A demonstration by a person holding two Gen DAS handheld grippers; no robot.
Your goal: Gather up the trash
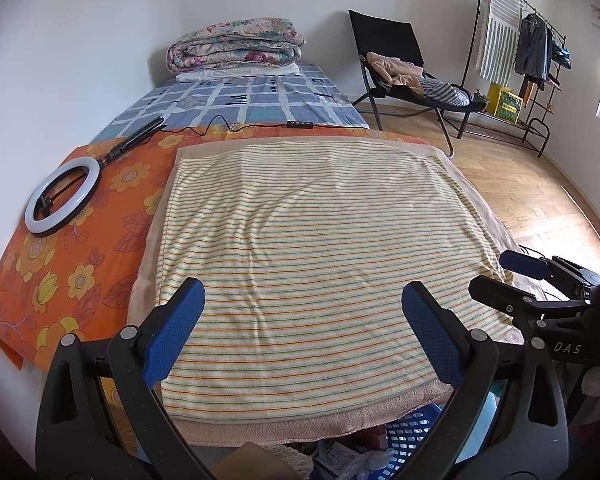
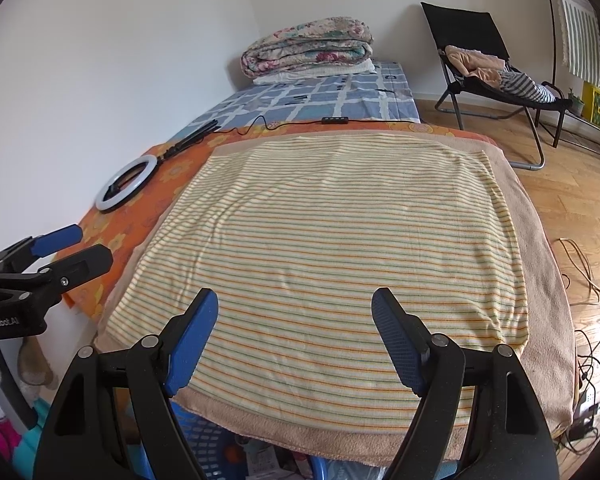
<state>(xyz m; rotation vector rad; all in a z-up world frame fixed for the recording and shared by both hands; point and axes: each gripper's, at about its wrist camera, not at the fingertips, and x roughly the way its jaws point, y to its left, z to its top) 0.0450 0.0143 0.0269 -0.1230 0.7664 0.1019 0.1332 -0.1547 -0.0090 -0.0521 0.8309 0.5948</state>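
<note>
A blue plastic basket (image 1: 414, 438) holding paper and packaging scraps (image 1: 340, 460) sits on the floor below the bed's near edge; it also shows in the right wrist view (image 2: 204, 444). My left gripper (image 1: 304, 312) is open and empty above the striped towel (image 1: 308, 240). My right gripper (image 2: 296, 320) is open and empty above the same towel (image 2: 340, 240). Each gripper shows from the side in the other's view: the right one (image 1: 528, 276) and the left one (image 2: 60, 248). No loose trash shows on the towel.
A ring light (image 1: 62, 196) with its cable lies on the orange floral sheet (image 1: 80, 264) at the left. Folded quilts (image 1: 236, 46) sit at the bed's far end. A black chair (image 1: 404, 68) with clothes and a clothes rack (image 1: 528, 60) stand on the wooden floor. Cables (image 2: 588, 320) lie on the floor at right.
</note>
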